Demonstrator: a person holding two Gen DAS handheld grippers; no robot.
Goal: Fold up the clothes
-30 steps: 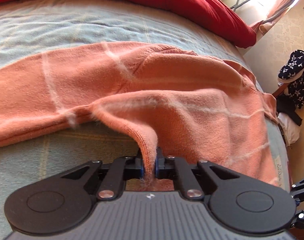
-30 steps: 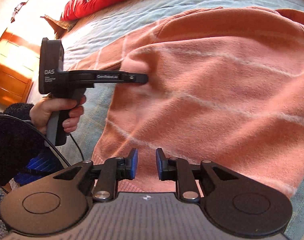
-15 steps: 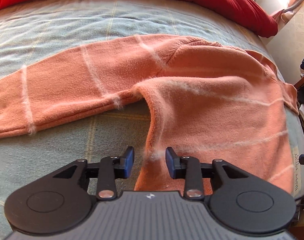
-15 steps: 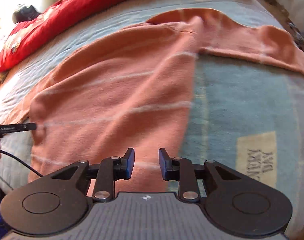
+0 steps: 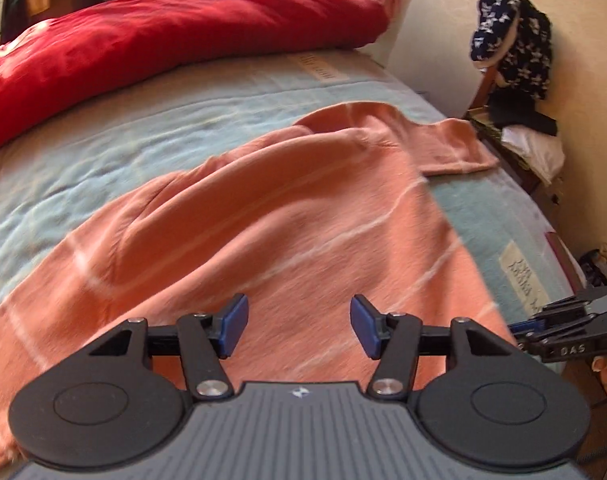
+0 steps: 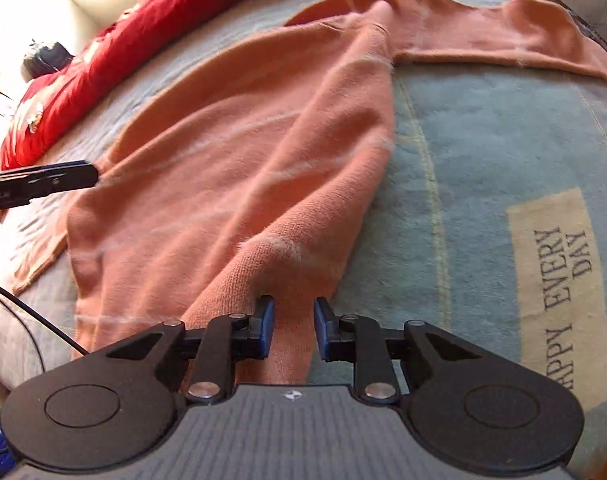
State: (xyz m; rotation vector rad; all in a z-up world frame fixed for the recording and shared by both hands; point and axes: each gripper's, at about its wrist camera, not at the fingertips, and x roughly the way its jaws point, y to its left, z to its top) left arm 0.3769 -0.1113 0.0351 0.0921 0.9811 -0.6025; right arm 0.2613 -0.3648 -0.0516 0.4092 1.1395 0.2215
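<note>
A salmon-orange sweater with thin white stripes lies spread on a light blue blanket; one sleeve stretches off to the right. My left gripper hovers wide open over the sweater's body, nothing between its blue pads. In the right wrist view it shows side-on at the sweater's left edge. My right gripper is open at the sweater's lower right corner, a raised ridge of the hem lying between its fingers. The left wrist view catches the right gripper at the bed's right edge.
A red duvet is bunched along the far side of the bed. A chair piled with dark star-patterned clothes stands by the wall at right. The blanket has a cream patch reading "HAPPY EVERY DAY". A black cable hangs at the left.
My left gripper let go of the sweater's edge, opened wide and swung toward the right. My right gripper moved down to the sweater's lower right corner, whose hem now sits between its fingers.
</note>
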